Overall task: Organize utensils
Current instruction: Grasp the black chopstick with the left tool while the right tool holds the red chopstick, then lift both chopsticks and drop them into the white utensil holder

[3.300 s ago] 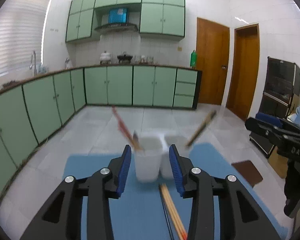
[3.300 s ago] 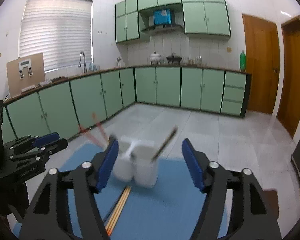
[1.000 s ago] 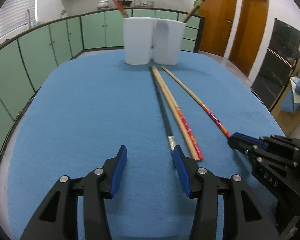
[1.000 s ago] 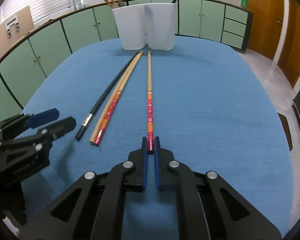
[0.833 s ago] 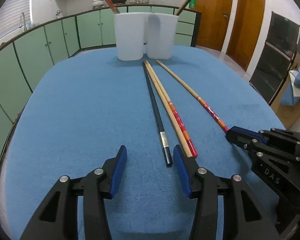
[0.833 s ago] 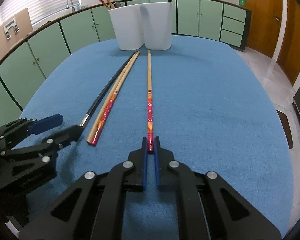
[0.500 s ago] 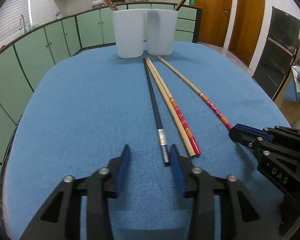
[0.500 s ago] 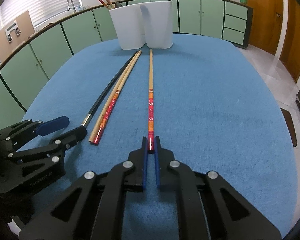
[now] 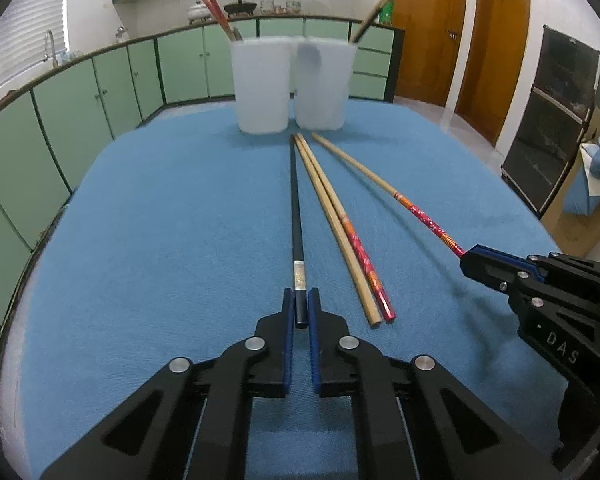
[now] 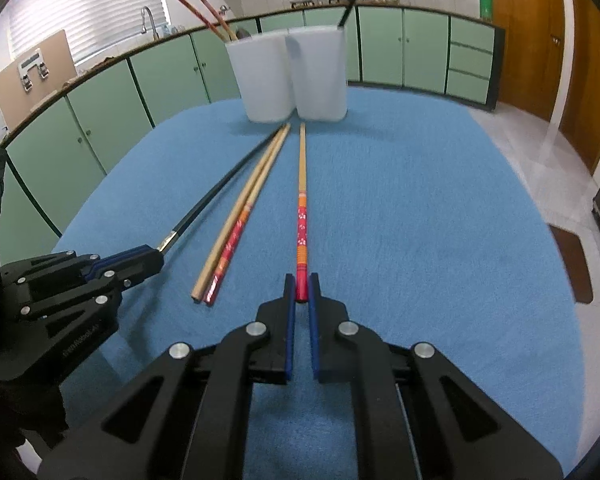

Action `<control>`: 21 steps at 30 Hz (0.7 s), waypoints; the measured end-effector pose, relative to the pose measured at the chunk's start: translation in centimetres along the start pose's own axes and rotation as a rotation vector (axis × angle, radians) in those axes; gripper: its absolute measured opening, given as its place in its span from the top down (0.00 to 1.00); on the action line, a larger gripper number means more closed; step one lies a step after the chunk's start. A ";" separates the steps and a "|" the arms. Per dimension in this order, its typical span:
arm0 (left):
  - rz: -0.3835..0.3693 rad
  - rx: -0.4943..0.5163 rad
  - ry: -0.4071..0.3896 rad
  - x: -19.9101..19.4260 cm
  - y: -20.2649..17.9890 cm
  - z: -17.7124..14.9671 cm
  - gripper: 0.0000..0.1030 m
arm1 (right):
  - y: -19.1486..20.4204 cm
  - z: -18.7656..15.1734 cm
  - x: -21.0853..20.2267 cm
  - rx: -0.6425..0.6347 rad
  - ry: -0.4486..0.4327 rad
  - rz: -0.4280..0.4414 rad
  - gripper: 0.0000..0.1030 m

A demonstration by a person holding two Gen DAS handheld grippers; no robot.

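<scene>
Two grippers each pinch the near end of one long stick on the blue cloth (image 9: 160, 240). The left gripper (image 9: 301, 312) has its jaws closed on the black chopstick (image 9: 296, 208), low in the middle of the left picture. The right gripper (image 10: 301, 294) has its jaws closed on the red-ended chopstick (image 10: 302, 200), low in the middle of the right picture. Both sticks lie flat and point straight away from the jaws, up the frame, toward the white holder (image 9: 290, 84) at the top middle. The holder has two cups side by side, and a few sticks already stand in them. So each stick's long line runs from the jaws to the holder, and the far tips stop just in front of it. Between the two held sticks lies a loose pair of wooden chopsticks (image 9: 340, 224), which no gripper touches. The next move looks like a lift, then a tip-up, so each stick can drop into a cup. The left gripper looks nearer to the left cup, and the right gripper to the right cup.
</scene>
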State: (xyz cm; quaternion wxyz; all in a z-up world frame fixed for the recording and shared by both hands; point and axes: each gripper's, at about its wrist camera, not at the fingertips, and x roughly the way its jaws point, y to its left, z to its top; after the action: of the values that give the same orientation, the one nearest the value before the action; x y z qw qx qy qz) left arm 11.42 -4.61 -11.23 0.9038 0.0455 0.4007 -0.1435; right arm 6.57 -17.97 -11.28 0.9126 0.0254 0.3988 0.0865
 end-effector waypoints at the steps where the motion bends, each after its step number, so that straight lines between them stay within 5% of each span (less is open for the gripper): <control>1: 0.004 0.001 -0.012 -0.5 0.1 0.1 0.93 | 0.0 0.2 -0.3 -0.001 -0.010 -0.001 0.95; 21: -0.008 0.014 -0.349 -11.2 1.3 8.7 0.94 | -0.8 9.4 -9.4 -0.044 -0.264 0.071 0.95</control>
State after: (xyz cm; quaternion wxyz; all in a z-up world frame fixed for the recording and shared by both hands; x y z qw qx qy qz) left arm 10.81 -2.61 2.82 0.9587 0.0246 0.2370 -0.1555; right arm 7.30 -20.23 1.87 0.9538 0.0306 0.2723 0.1236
